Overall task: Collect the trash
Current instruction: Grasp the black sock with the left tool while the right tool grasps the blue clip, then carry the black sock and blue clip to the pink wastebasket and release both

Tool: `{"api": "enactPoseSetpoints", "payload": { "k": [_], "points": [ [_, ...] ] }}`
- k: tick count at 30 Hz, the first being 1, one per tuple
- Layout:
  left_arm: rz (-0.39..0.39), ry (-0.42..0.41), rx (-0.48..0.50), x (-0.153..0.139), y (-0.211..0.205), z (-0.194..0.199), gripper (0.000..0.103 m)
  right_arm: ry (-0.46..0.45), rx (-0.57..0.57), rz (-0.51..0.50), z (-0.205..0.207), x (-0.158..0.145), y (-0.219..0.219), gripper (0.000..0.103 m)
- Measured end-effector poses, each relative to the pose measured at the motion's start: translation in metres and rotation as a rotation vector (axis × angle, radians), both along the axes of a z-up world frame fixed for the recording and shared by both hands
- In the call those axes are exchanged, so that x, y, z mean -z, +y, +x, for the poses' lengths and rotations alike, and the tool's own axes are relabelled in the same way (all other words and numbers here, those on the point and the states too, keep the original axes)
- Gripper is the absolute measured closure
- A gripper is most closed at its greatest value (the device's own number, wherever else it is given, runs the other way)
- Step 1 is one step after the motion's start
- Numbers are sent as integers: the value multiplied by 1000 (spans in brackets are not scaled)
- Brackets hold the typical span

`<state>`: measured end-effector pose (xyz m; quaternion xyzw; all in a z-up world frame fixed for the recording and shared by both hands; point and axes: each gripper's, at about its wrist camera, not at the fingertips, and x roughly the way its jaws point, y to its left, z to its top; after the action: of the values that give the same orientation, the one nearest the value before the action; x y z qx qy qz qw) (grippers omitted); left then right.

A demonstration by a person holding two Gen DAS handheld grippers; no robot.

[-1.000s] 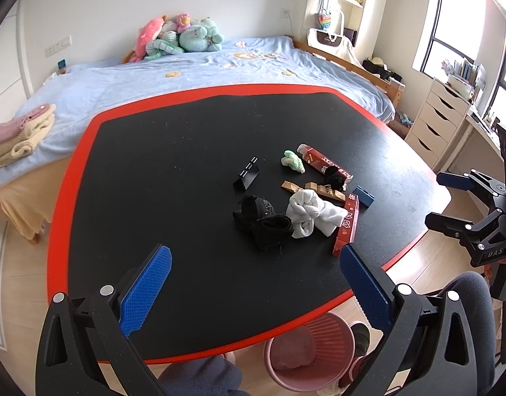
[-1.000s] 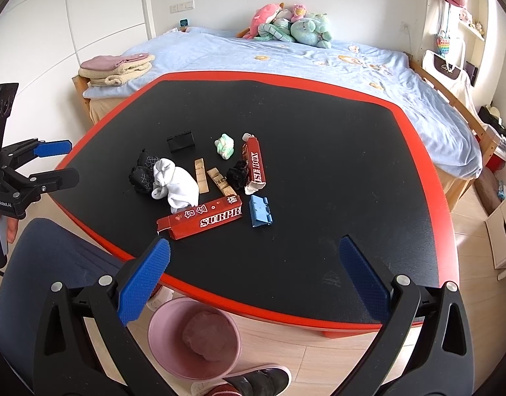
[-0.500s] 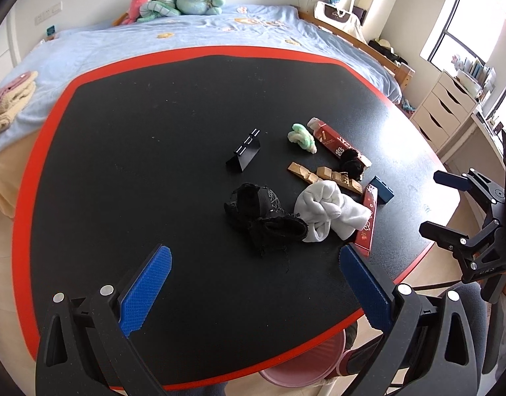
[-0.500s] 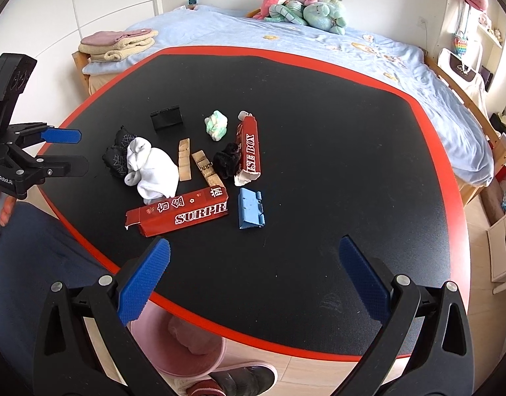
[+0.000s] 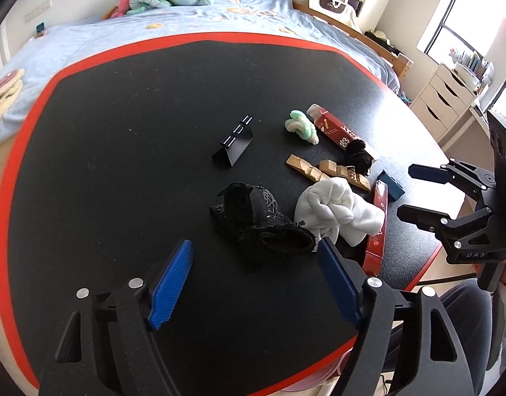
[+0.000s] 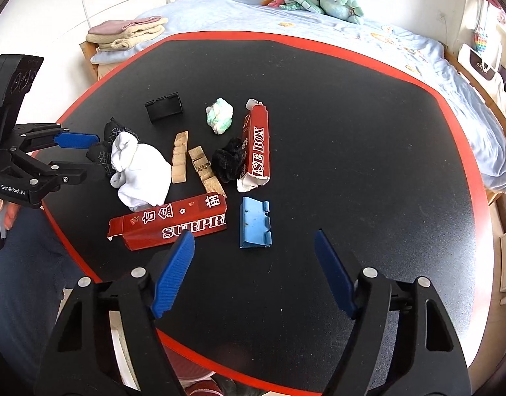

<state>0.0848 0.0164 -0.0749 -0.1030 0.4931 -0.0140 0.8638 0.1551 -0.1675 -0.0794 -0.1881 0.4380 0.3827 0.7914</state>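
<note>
Bedroom light falls across a black table with a red rim [image 6: 457, 125], a blue-sheeted bed [image 6: 401, 43] behind it at the top of the frame. Clutter sits left of centre in the right wrist view: a red carton lying flat [image 6: 168, 224], a second red carton [image 6: 258, 145], a blue clip-like piece [image 6: 254, 222], two wooden pieces [image 6: 180, 158], a white sock bundle [image 6: 137, 168], a black sock [image 5: 259, 221], a black fuzzy ball [image 6: 228, 161] and a pale green wad [image 6: 220, 115]. Both claws have just been narrowing, yet each is parted and empty: the left gripper [image 5: 254, 280] hovers just short of the black sock, the right gripper [image 6: 253, 264] just below the blue piece, its left pad over the flat carton's end. Those cartons look light, hollow and easily crushed, so a gentle pinch across the narrow width near an end seems best; the socks are soft and would take a pinch anywhere
</note>
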Motion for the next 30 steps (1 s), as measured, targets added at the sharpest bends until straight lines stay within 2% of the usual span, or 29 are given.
{"api": "enactPoseSetpoints", "payload": {
  "k": [4, 8, 10, 12, 20, 30],
  "points": [
    [-4, -9, 17, 0, 0, 1, 46, 0, -6, -7, 3, 5, 5, 49],
    [3, -15, 36, -1, -5, 3, 55, -10, -6, -2, 4, 6, 5, 60],
    [-2, -17, 45, -1, -5, 3, 64, -19, -6, -5, 4, 6, 6, 74],
    [5, -21, 51, -2, -6, 2, 66, -22, -10, -6, 4, 5, 6, 83],
    [14, -42, 62, -8, -7, -2, 71, -37, 2, 8, -2, 0, 3, 83],
    [23, -86, 83, -28, -12, -23, 72, -41, 18, 65, -25, -26, -18, 83]
  ]
}}
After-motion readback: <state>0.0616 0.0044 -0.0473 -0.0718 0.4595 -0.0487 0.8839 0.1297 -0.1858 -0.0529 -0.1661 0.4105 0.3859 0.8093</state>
